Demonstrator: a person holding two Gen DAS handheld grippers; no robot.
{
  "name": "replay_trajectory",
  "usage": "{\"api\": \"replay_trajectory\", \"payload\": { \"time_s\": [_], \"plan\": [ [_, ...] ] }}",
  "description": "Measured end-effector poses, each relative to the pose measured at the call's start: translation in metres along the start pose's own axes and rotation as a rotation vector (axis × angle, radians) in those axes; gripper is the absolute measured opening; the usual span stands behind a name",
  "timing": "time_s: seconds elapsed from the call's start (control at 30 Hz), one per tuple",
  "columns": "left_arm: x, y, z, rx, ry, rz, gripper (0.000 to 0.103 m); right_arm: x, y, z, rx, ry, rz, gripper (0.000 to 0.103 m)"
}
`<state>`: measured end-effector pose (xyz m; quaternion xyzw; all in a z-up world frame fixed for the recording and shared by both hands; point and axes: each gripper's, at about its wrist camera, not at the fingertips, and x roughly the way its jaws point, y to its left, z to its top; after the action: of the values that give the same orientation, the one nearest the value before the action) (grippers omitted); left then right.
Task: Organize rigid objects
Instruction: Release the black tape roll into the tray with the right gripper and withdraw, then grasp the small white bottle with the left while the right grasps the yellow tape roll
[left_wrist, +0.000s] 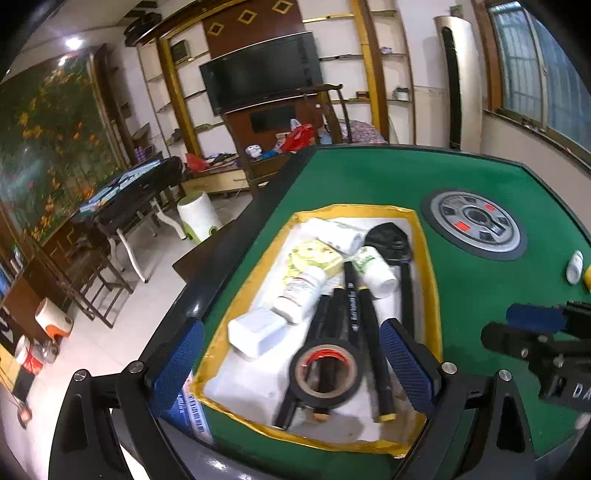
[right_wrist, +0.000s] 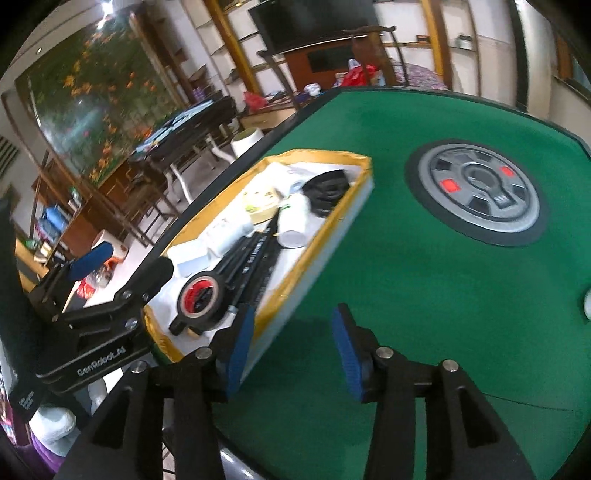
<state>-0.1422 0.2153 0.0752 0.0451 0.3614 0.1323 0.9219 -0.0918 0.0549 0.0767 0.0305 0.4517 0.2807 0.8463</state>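
Observation:
A yellow-rimmed white tray (left_wrist: 428, 236) (right_wrist: 332, 236) lies on the green table. It holds a black tape roll (left_wrist: 325, 376) (right_wrist: 201, 295), several black markers (left_wrist: 369, 325) (right_wrist: 255, 251), white bottles (left_wrist: 376, 273) (right_wrist: 293, 221), a white box (left_wrist: 255, 332), a yellow-green box (left_wrist: 314, 258) and a black object (left_wrist: 388, 240). My left gripper (left_wrist: 291, 362) is open over the tray's near end, empty. My right gripper (right_wrist: 291, 350) is open and empty, beside the tray's near right corner. A small white bottle (left_wrist: 574, 266) lies on the felt at far right.
The green felt table (left_wrist: 480, 295) (right_wrist: 424, 314) has a round grey hub (left_wrist: 476, 225) (right_wrist: 476, 195) at its centre. The table's black edge (left_wrist: 221, 258) runs left of the tray. Chairs, another table and a TV cabinet stand beyond.

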Motion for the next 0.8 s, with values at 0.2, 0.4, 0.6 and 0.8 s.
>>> {"api": "replay_trajectory", "payload": {
  "time_s": [0.2,0.4,0.6,0.8],
  "plan": [
    [-0.006,-0.024,0.004,0.059,0.007,-0.012,0.098,-0.015,-0.028,-0.007,0.064,-0.028,-0.01,0.046],
    [-0.007,-0.053,0.01,0.097,0.028,-0.051,0.098,-0.038,-0.069,-0.018,0.125,-0.06,-0.046,0.047],
    [-0.005,-0.098,0.012,0.196,0.04,-0.103,0.098,-0.069,-0.139,-0.03,0.27,-0.122,-0.101,0.047],
    [0.004,-0.135,0.021,0.209,0.096,-0.268,0.098,-0.119,-0.23,-0.051,0.482,-0.223,-0.212,0.051]
  ]
}}
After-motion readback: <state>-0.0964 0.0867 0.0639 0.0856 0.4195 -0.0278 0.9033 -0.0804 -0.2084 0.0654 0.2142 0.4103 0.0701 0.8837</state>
